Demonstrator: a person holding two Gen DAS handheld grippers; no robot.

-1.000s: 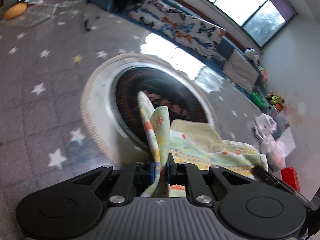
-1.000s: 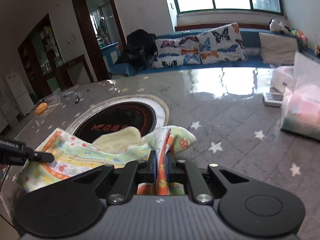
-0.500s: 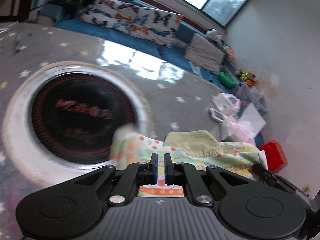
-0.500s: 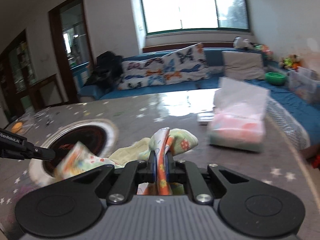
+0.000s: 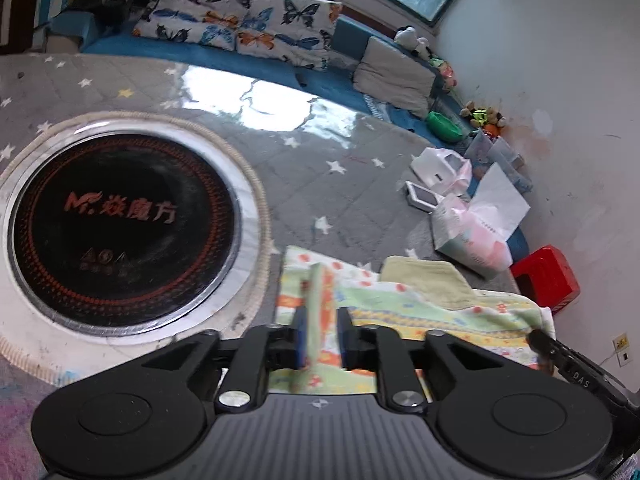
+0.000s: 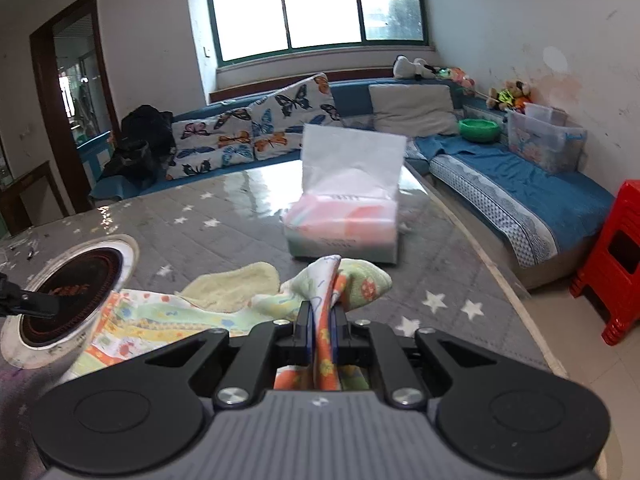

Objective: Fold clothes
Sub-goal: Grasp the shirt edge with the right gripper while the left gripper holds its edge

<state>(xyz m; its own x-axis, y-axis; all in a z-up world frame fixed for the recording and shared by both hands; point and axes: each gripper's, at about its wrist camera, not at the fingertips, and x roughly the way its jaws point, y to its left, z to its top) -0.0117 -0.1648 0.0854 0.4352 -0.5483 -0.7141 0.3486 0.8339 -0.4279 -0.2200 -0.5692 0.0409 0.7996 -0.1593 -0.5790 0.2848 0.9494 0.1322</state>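
Observation:
A small patterned garment [image 5: 404,308], pale green and yellow with orange flowers and a plain yellow lining, lies on the grey star-print table cover [image 5: 304,168]. My left gripper [image 5: 322,336] has its jaws a little apart, with a blurred fold of the cloth slipping between them. My right gripper [image 6: 322,322] is shut on a bunched corner of the garment [image 6: 344,280] and holds it just above the table. The rest of the garment [image 6: 160,316] trails to the left. The right gripper's tip shows at the right edge of the left wrist view.
A round black induction cooker [image 5: 120,224] in a white ring is set into the table on the left. A tissue pack [image 6: 344,220] stands just beyond the garment. White boxes [image 5: 436,172] sit near the far edge. A red stool [image 6: 612,256] stands off the table's right side.
Both grippers swung right across the table, dragging the garment off the cooker. The left jaws, shut on the cloth before, have opened a little and the fold is sliding out.

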